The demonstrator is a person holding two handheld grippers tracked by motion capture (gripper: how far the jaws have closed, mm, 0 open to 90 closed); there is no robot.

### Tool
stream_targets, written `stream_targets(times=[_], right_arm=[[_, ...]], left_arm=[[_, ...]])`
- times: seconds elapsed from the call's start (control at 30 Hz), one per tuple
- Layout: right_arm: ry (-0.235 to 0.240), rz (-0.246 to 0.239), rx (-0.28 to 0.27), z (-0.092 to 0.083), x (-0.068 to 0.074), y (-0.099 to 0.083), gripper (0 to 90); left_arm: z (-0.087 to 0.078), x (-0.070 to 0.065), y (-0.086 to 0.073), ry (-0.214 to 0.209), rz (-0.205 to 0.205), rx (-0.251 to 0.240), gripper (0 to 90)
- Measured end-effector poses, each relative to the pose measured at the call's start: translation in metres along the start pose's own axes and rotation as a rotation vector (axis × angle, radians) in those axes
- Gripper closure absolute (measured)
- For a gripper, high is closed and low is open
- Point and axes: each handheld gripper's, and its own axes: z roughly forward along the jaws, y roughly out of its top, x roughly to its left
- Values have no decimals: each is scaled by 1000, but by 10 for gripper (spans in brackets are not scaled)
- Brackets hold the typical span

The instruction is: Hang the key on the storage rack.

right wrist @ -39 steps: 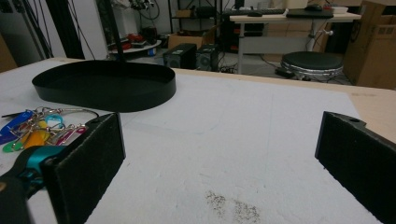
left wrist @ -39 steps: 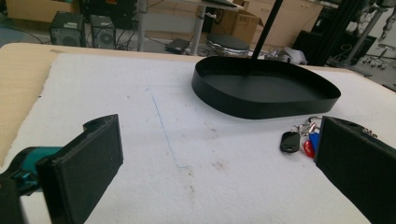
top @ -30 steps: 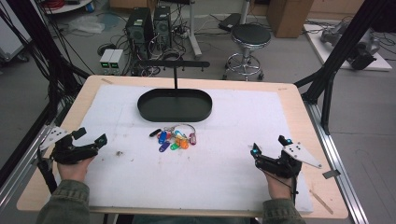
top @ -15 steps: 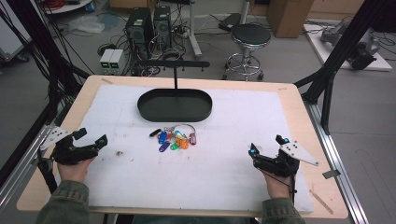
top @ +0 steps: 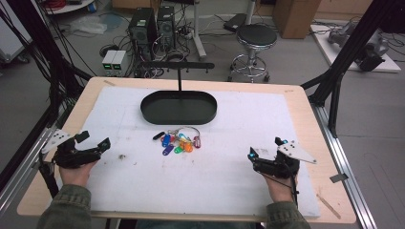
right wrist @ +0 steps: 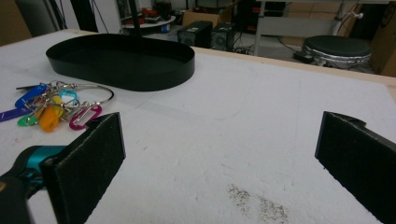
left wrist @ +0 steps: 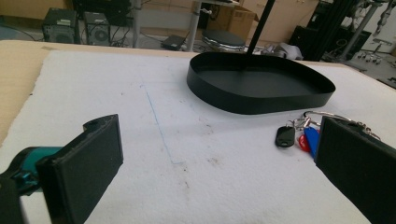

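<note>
A bunch of coloured key tags on a wire ring [top: 178,140] lies on the white mat [top: 200,176], just in front of a black oval tray [top: 178,108] with an upright T-shaped stand [top: 178,71]. My left gripper [top: 94,139] rests at the mat's left edge, jaws wide open and empty. At the right, my right gripper [top: 265,147] is also open and empty. In the left gripper view [left wrist: 219,168] the tray [left wrist: 261,88] and a black fob with tags [left wrist: 294,136] lie ahead right. In the right gripper view [right wrist: 219,163] the tags [right wrist: 56,112] lie ahead left, before the tray [right wrist: 121,60].
The mat covers a wooden table [top: 329,143]. A small patch of dark crumbs [top: 122,156] lies near the left gripper, and another crumb patch [right wrist: 254,200] in the right gripper view. Beyond the table stand a stool [top: 257,36] and computer cases [top: 153,21].
The right gripper has drifted slightly left and forward over the mat. The left gripper and the key tags have not moved.
</note>
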Motion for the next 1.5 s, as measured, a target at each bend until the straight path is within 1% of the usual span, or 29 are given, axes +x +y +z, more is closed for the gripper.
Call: stream_targets(times=[0.3,0.37,0.43,0.47,0.6,0.7,0.77,0.87,0.93,1.0,1.1,1.23,1.33,1.43,1.5], right_arm=[[37,-23,31,8,8,0,5],[61,-26,39,12,12,1,5],[68,-31,38,13,16,2,5],[76,-24,41,14,18,2,5],[112,-34,57,21,24,3,5],[132,-65,87,27,29,3,5],[138,-82,95,30,32,4,5],[153,-96,110,34,36,7,5],[161,-105,109,38,39,11,5],[173,-107,117,41,43,14,5],[195,-126,131,48,49,17,5],[203,-150,153,57,56,23,5],[218,-153,174,64,61,28,5],[230,-169,190,72,66,33,5],[237,-172,192,74,67,34,5]], left_arm=[[0,0,0,-3,1,1,17],[1,0,0,-3,0,1,17],[1,0,0,-3,1,4,17],[1,0,0,-3,1,4,17],[1,0,0,-3,-1,5,17],[0,0,0,-4,0,4,17],[0,0,0,-5,-1,5,17],[0,0,0,-4,0,5,17],[0,0,0,-4,0,5,17],[0,0,0,-3,-2,4,17],[0,0,0,-4,-4,3,17],[0,1,0,-4,-5,2,17],[0,1,0,-4,-5,3,17],[0,1,0,-4,-6,3,17],[0,1,0,-3,-7,2,17]])
